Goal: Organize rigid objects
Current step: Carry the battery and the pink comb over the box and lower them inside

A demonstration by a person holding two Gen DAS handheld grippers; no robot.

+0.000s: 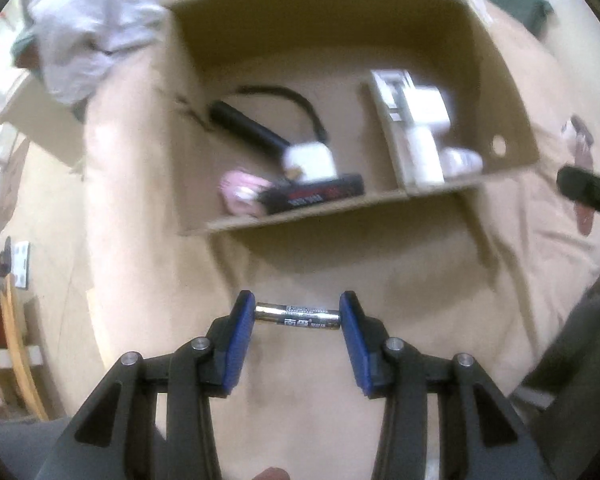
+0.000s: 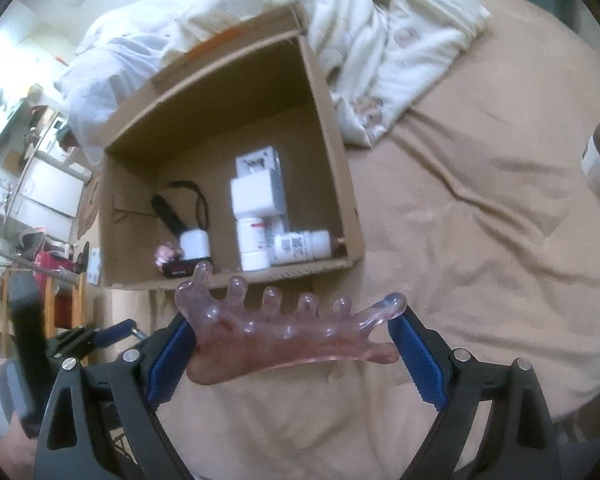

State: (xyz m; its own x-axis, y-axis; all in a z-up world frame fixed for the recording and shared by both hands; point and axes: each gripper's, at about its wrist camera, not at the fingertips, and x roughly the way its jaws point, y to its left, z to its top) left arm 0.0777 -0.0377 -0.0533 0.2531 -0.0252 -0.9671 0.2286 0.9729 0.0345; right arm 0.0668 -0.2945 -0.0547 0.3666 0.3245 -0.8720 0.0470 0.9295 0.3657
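Left wrist: left gripper [image 1: 298, 316] clamps battery [image 1: 298, 315] end-to-end, small, slick, may pop out. Right gripper [image 2: 292, 336] clamped on pink comb-like massager [image 2: 284, 336], stiff, light, near cardboard box [image 2: 332, 128] front edge.

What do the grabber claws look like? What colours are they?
Both look alike. The left gripper and the right gripper each have two flat blue pads on black fingers. Behind the pads, black angled bars with triangular cut-outs are joined by round silver pins. One of the right gripper's pads has a ridged, toothed edge. No cables or sleeves show.
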